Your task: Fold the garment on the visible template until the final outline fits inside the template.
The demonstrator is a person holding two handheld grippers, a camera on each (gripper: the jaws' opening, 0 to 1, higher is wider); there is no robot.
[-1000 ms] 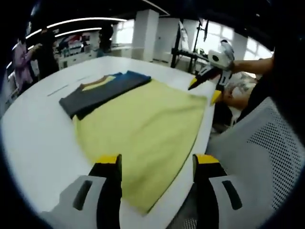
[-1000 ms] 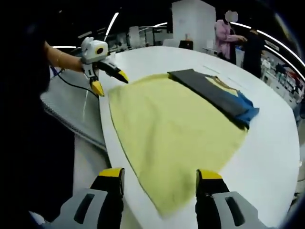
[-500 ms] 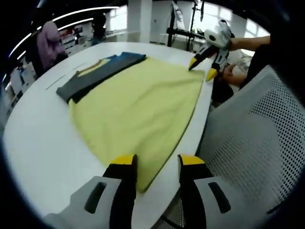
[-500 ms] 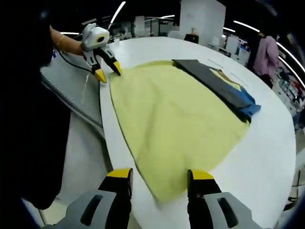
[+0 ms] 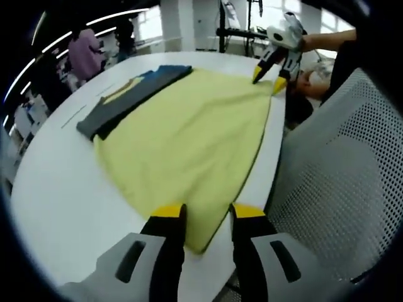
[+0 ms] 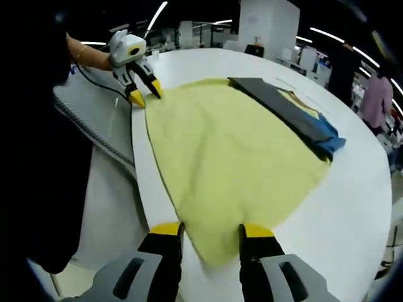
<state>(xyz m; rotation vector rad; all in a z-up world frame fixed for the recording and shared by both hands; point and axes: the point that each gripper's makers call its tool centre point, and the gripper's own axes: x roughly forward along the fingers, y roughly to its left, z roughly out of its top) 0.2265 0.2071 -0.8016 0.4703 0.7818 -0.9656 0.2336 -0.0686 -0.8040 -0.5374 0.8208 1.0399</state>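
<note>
Hand-held grippers at flat yellow garment

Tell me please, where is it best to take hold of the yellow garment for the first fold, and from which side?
Probably at its two hem corners on the table's near edge. The yellow garment lies flat and spread, so only corners offer cloth to pinch. The left hand-held gripper and right hand-held gripper each already straddle one, coming in low from that edge.
</note>
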